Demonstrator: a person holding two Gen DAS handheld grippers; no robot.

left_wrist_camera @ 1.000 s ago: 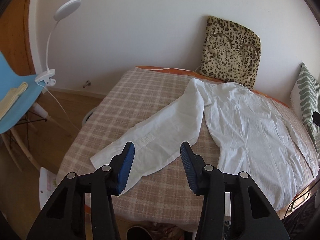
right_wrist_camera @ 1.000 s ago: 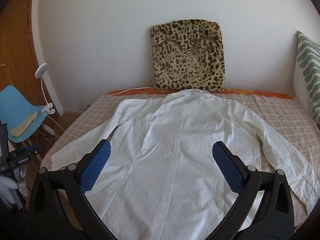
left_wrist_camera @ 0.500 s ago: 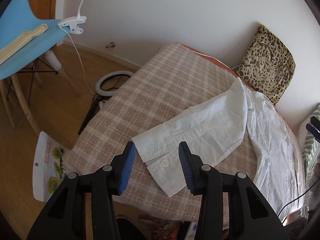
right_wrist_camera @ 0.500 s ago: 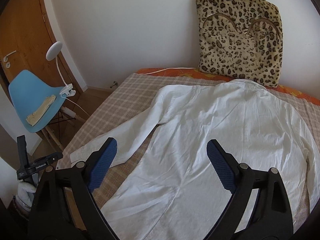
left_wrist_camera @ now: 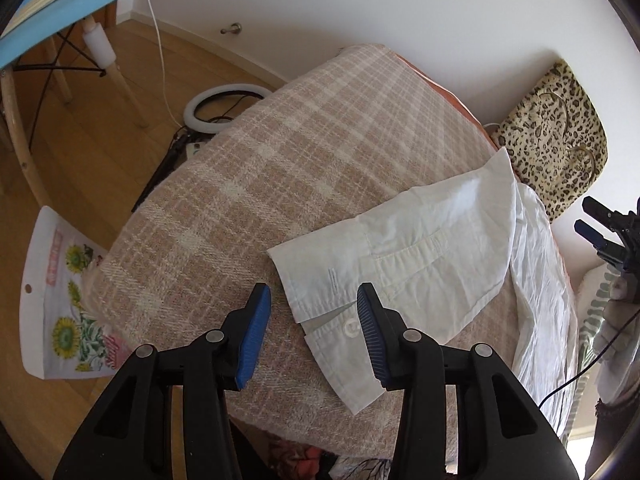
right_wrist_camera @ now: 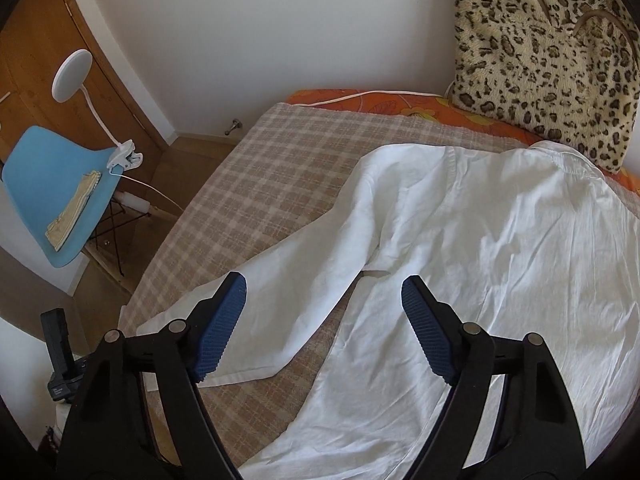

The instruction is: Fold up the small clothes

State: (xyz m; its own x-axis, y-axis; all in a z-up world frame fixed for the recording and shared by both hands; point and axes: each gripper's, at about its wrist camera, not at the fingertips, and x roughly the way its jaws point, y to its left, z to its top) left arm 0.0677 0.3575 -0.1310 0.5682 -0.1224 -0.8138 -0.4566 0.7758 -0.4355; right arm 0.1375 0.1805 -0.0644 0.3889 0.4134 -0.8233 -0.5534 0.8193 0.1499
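A white long-sleeved shirt [right_wrist_camera: 500, 260] lies spread flat on the plaid blanket [right_wrist_camera: 280, 168]. Its left sleeve [right_wrist_camera: 304, 292] stretches out towards the bed's corner. In the left wrist view the buttoned cuff [left_wrist_camera: 320, 292] of that sleeve lies just beyond and between the blue pads of my left gripper [left_wrist_camera: 312, 288]. That gripper is open, hovers over the cuff and holds nothing. My right gripper [right_wrist_camera: 324, 278] hangs over the sleeve near the armpit. Its jaws are closing, wide apart and clear of the cloth. The right gripper [left_wrist_camera: 600, 228] also shows at the right edge of the left wrist view.
A leopard-print cushion [right_wrist_camera: 548, 52] leans on the wall behind the shirt. A blue chair [right_wrist_camera: 52, 192] with a clip lamp [right_wrist_camera: 72, 76] stands left of the bed. A ring light [left_wrist_camera: 224, 104] and a sunflower-print bag [left_wrist_camera: 60, 300] lie on the wooden floor.
My left gripper has dropped and rolled towards the sleeve cuff, which now sits between its pads. My right gripper has swung left from the shirt's back to the left sleeve, and its jaws have narrowed.
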